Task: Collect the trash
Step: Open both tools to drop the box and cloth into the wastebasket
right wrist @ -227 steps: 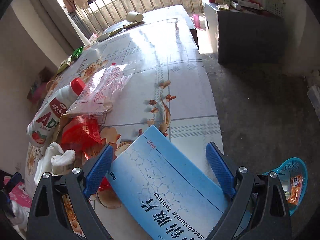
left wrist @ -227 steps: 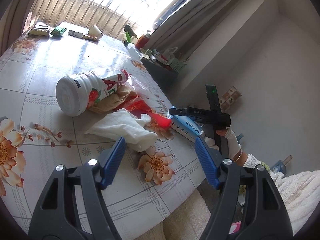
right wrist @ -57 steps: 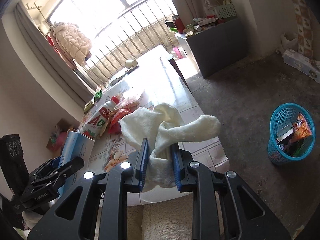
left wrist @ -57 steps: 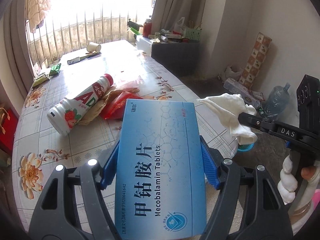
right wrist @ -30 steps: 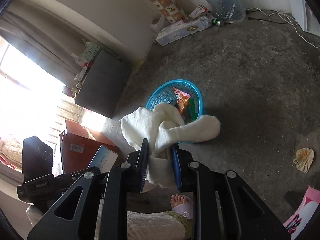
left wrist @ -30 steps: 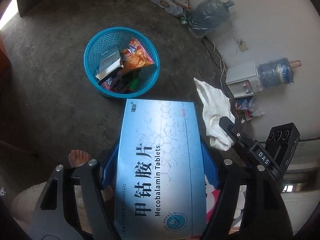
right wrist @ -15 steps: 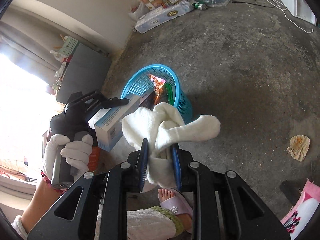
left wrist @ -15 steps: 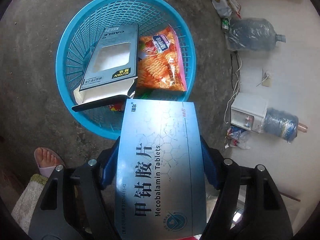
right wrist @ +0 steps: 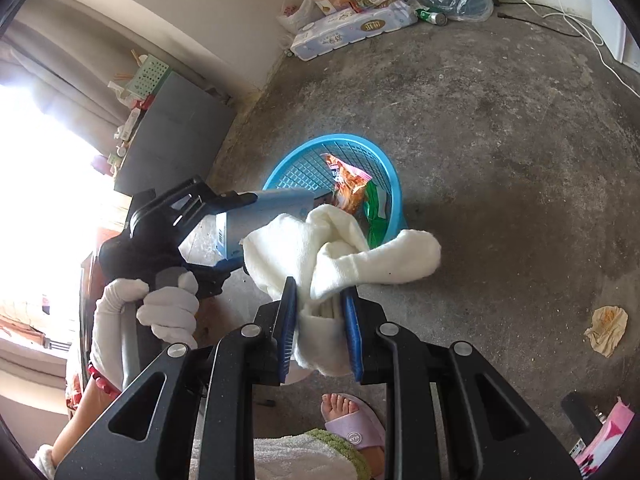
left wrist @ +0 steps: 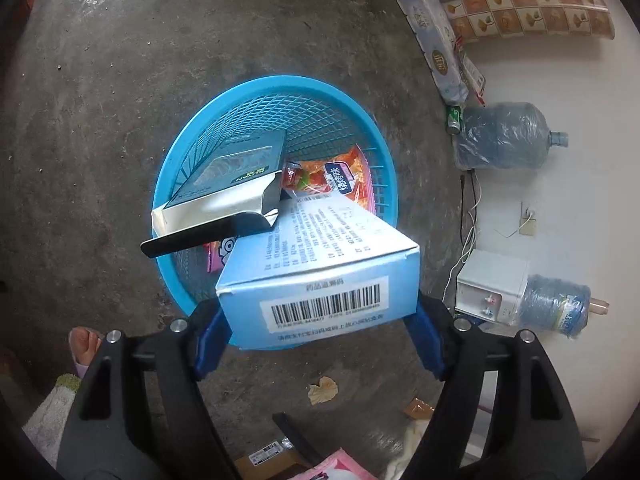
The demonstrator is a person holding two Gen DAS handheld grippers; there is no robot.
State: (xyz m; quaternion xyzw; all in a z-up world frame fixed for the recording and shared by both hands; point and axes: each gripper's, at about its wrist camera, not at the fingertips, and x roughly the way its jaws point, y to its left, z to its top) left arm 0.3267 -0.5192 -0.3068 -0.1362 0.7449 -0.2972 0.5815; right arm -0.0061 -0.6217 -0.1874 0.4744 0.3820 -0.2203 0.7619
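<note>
Our right gripper [right wrist: 318, 316] tilts down toward the floor, clamped on a white cloth [right wrist: 340, 248] near the basket [right wrist: 384, 172]; our left gripper [left wrist: 318, 336], in a gloved hand [right wrist: 168, 308], also angles down, jaws opening, the blue box [left wrist: 320, 268] tipping between them over the basket's [left wrist: 188, 148] rim; inside lie a carton [left wrist: 228, 176] and snack bags [left wrist: 344, 176].

A: How was the light?

B: Daylight came from the window [right wrist: 36, 168], which was blown out to pure white in the right wrist view. The floor [left wrist: 100, 80] was evenly lit and a soft shadow lay beside the blue basket [right wrist: 394, 188].

A: Any blur?

B: Both views were sharp, though the fisheye bent everything toward the edges and left black corners, and the tablet box [left wrist: 320, 264] caught a pale sheen
</note>
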